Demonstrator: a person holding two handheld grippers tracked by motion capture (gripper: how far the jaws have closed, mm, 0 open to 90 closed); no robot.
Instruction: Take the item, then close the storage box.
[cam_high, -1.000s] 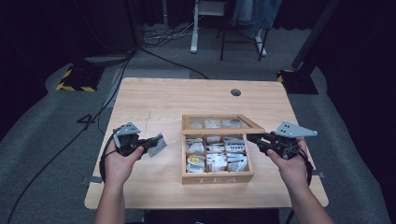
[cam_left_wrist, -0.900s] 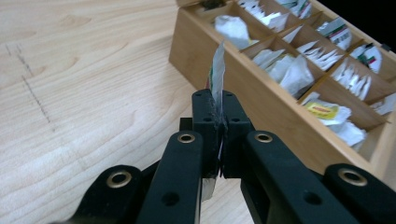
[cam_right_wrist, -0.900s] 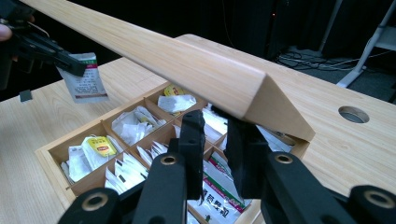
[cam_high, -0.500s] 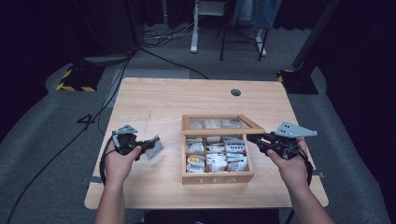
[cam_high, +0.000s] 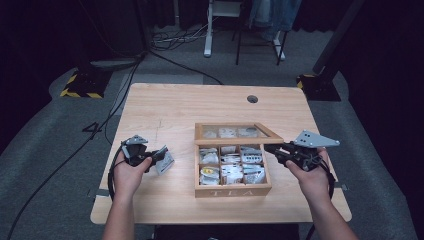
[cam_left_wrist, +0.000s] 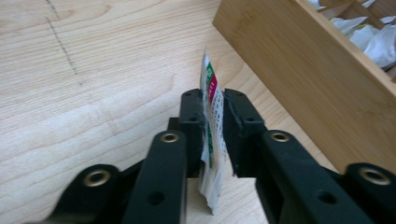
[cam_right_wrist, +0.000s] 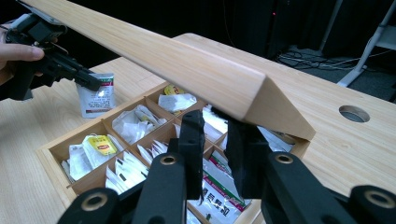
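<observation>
A wooden tea box marked TEA sits right of the table's middle, its compartments full of tea sachets. Its glass-paned lid stands raised. My right gripper is at the lid's front right corner, and in the right gripper view the jaws close on the lid's lower edge. My left gripper hovers left of the box, shut on a white sachet with a green and red label; the same sachet hangs from it in the right gripper view.
The light wooden table has a cable hole at the back right. The box's outer wall runs close to the right of the held sachet. Cables and a desk frame lie on the dark floor beyond the table.
My left gripper has drifted slightly toward the near edge with the sachet still in it. The right gripper and lid have stayed put.
</observation>
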